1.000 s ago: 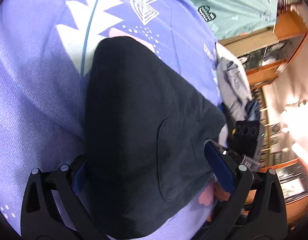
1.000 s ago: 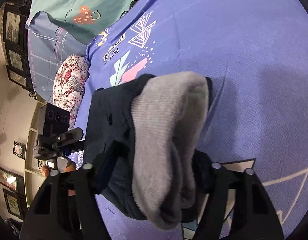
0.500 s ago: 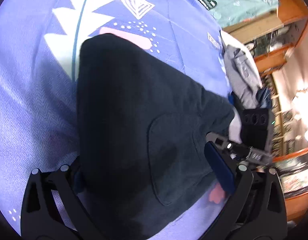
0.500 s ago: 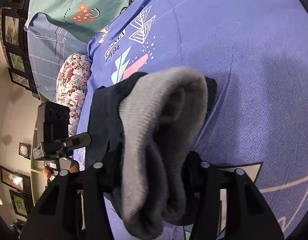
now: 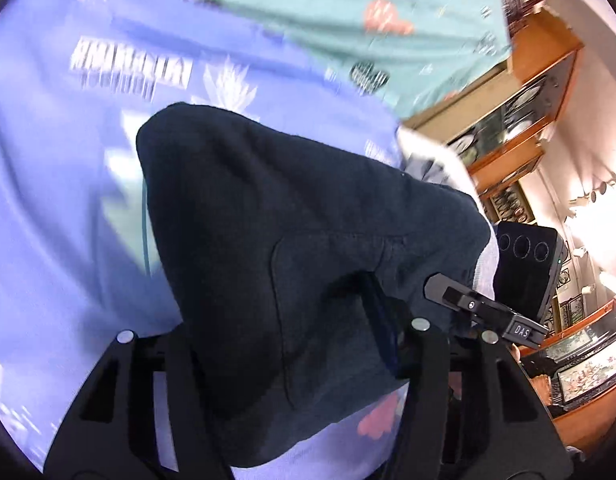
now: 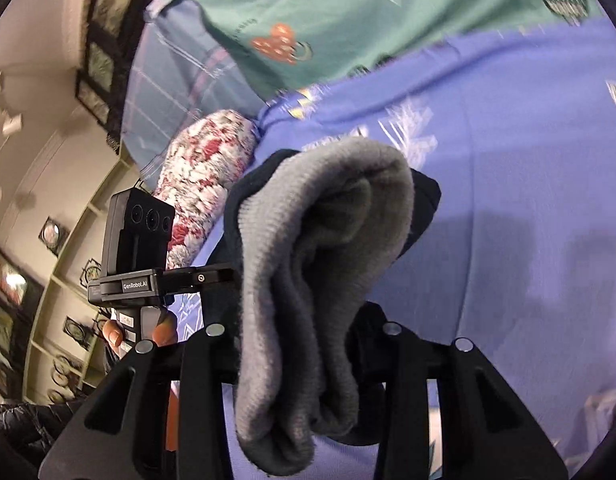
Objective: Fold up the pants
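The pants (image 5: 292,264) are dark navy with a patch pocket and a grey ribbed waistband (image 6: 308,280). Both grippers hold them lifted above the purple patterned bedsheet (image 5: 60,208). My left gripper (image 5: 292,344) is shut on the dark fabric, which drapes over and hides its fingertips. My right gripper (image 6: 300,336) is shut on the bunched grey waistband, which hangs down between its fingers. The right gripper also shows at the right in the left wrist view (image 5: 483,312), and the left gripper at the left in the right wrist view (image 6: 148,276).
A teal blanket (image 6: 347,20) lies at the far end of the bed, with a floral pillow (image 6: 204,168) and a plaid pillow (image 6: 176,76) beside it. Grey clothes (image 5: 435,168) lie at the bed's edge. Wooden display cabinets (image 5: 527,100) stand beyond the bed.
Both grippers have risen and tilted up with the pants, so more of the teal blanket and the room shows. The right gripper's fingers have closed further on the waistband.
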{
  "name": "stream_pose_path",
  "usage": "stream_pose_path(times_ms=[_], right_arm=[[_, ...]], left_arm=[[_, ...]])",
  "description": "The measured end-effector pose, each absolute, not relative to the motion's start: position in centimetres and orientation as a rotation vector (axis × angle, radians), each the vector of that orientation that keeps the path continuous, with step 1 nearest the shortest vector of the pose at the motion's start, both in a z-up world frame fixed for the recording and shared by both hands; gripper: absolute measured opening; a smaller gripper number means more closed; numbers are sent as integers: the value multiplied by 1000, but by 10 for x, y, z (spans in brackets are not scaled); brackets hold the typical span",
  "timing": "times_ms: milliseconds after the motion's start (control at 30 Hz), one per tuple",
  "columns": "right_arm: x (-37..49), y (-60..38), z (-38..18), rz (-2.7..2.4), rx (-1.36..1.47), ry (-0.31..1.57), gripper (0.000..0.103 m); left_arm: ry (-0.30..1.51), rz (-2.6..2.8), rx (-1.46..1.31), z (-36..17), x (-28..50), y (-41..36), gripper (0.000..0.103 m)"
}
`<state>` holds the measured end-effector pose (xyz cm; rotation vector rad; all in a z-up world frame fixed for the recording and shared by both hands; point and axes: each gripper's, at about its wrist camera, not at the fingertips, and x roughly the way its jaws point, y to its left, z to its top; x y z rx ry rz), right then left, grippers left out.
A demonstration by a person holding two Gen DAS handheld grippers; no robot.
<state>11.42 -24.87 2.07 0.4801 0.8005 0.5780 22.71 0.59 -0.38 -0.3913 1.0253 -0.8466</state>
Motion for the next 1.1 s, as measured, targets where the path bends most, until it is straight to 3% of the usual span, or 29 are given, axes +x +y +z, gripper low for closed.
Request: stream_pose_path(times_ms=[200,300,533,733,833,1033,1100], right_arm=[[205,-234,81,557,333,679,39],[266,-230,86,538,313,669,39],[383,-228,43,480,269,720,39],[446,-230,-32,405,278,841,42],[455,-243,-56,344,319,887,61],[430,-283,-41,334,451,824,64],[410,-299,-24,297,491,775,64]], left_arm=[[856,-754,-303,59,305,5,55],[813,-694,-303,65,357,7,55],[837,-574,-262,17,464,-5,55],[936,-473,-220,-52,515,-10,54],[941,-447,-220,-71,521,-7,73],[932,-415,-282,-56,511,9,78],[908,-419,-314,-42,489,17,87]])
